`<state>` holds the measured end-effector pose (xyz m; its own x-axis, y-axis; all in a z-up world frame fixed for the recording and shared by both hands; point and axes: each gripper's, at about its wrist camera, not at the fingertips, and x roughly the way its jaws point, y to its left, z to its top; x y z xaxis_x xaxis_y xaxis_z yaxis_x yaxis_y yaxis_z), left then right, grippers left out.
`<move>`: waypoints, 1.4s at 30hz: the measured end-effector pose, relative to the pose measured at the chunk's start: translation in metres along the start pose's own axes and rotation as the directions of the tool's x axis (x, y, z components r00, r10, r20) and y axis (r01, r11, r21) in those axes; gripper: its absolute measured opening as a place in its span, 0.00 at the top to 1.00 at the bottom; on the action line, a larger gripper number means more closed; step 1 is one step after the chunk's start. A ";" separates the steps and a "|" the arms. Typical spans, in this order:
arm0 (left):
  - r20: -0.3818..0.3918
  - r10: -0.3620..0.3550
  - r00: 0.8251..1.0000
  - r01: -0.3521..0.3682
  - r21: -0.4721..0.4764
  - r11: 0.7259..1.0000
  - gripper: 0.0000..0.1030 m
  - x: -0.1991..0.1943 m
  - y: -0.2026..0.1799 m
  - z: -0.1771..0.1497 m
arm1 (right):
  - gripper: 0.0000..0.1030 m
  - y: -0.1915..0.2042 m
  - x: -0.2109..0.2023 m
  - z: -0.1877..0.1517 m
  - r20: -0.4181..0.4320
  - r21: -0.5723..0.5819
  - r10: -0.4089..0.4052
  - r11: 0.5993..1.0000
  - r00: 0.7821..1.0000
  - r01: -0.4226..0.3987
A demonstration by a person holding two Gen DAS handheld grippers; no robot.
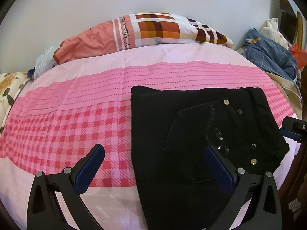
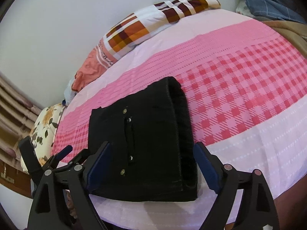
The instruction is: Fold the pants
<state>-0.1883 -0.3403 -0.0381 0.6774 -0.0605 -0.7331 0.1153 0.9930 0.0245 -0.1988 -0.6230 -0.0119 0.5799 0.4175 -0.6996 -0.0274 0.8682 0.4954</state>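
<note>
The black pants (image 1: 201, 118) lie folded into a compact rectangle on the pink checked bedsheet (image 1: 76, 126), with a back pocket and metal rivets facing up. My left gripper (image 1: 154, 153) is open and hovers over the pants' left edge; its right finger (image 1: 216, 163) is above the cloth and its left finger over bare sheet. In the right wrist view the folded pants (image 2: 149, 138) sit between the fingers of my right gripper (image 2: 153, 147), which is open and straddles the near end of the bundle. The right pad (image 2: 205, 163) stands clear of the cloth.
A patchwork pillow (image 1: 145, 30) lies along the wall at the back. Blue checked bedding (image 1: 270, 53) is heaped at the right, a floral cushion (image 2: 44, 126) at the bed's end. The bed's near edge runs just below the pants.
</note>
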 end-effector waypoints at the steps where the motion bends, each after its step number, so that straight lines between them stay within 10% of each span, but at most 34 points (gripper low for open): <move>1: -0.002 0.003 1.000 -0.003 0.000 1.000 0.00 0.001 0.001 0.000 | 0.15 -0.001 0.001 0.000 -0.002 0.004 -0.002 1.000 1.000 0.002; 7: -0.017 -0.001 1.000 0.001 -0.009 1.000 0.00 0.005 0.010 0.001 | 0.14 -0.007 0.007 -0.002 -0.022 0.015 -0.017 1.000 1.000 0.017; 17: -0.120 -0.213 0.969 0.207 -0.060 0.976 0.00 0.030 0.049 0.004 | 0.13 -0.020 0.010 0.004 -0.036 0.041 -0.023 0.999 0.999 0.025; 35: -0.198 -0.518 0.832 0.520 -0.046 0.853 0.00 0.059 0.035 0.012 | 0.14 -0.022 0.055 0.023 -0.137 -0.165 0.080 0.981 0.987 -0.103; 36: -0.198 -0.518 0.832 0.522 -0.034 0.852 0.00 0.059 0.032 0.012 | 0.17 -0.019 0.058 0.024 -0.150 -0.173 0.084 0.979 0.985 -0.110; 38: -0.200 -0.526 0.827 0.533 -0.020 0.846 0.01 0.061 0.030 0.013 | 0.53 -0.013 0.065 0.025 -0.210 -0.168 0.113 0.974 0.971 -0.149; 42: -0.192 -0.555 0.810 0.555 -0.058 0.830 0.20 0.061 0.041 0.015 | 0.64 -0.015 0.067 0.029 -0.253 -0.138 0.161 0.970 0.954 -0.200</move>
<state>-0.1313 -0.3049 -0.0721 0.3455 -0.5804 -0.7374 0.4293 0.7965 -0.4258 -0.1364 -0.6161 -0.0514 0.3432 0.6056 -0.7179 -0.2545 0.7957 0.5496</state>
